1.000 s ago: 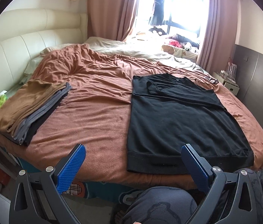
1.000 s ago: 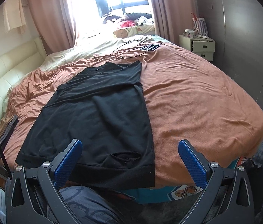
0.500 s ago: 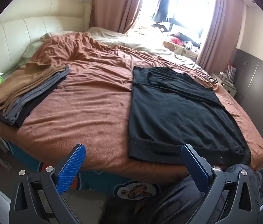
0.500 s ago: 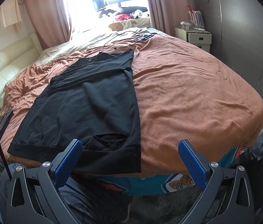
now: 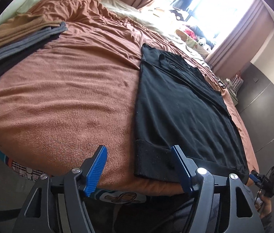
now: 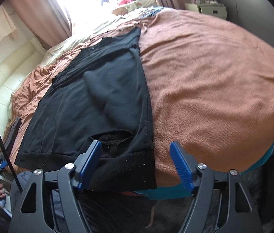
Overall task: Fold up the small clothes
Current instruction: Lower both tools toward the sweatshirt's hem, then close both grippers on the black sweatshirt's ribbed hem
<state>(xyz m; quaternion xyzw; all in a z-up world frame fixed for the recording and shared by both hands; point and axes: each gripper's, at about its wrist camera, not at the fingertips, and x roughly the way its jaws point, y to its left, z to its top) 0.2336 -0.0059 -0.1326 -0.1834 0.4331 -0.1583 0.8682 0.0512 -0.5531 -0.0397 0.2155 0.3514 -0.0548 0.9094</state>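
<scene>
A black sweater lies flat on the rust-brown bedspread, sleeves folded inward, ribbed hem toward me. My left gripper is open, low over the bed's near edge, straddling the hem's left corner. My right gripper is open too, straddling the hem's right corner, its left finger over the ribbing beside a folded cuff. Neither holds cloth.
A stack of folded brown, grey and black clothes sits at the bed's left. A cream headboard, a bright window with curtains, a white nightstand and a dark wardrobe surround the bed. Cables and small items lie near the far edge.
Both grippers have dropped and moved forward to the sweater's hem, and their jaws have narrowed. The sweater has not moved.
</scene>
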